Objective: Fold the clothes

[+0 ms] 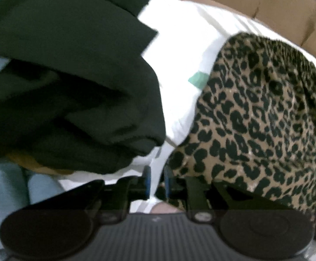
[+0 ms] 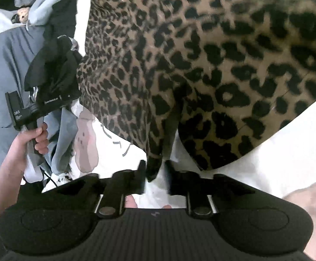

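A leopard-print garment (image 1: 255,108) lies on the white sheet (image 1: 186,43), right of a crumpled black garment (image 1: 60,76). My left gripper (image 1: 158,181) points down at the sheet between them. Its jaws stand a little apart with only white sheet in the gap, and the leopard cloth's edge lies against the right finger (image 1: 167,180). In the right wrist view the leopard-print garment (image 2: 179,54) fills the upper frame. A narrow corner of it hangs between the fingers of my right gripper (image 2: 155,176), whose pads stand just clear of the cloth. A hand (image 2: 36,137) holds the left gripper (image 2: 72,47) at the garment's left edge.
A cardboard box (image 1: 277,4) stands along the far edge of the sheet. Grey-blue clothes (image 2: 10,54) are piled at the left of the right wrist view, and light blue cloth (image 1: 5,184) lies below the black garment. A pink printed patch (image 2: 86,143) shows on the sheet.
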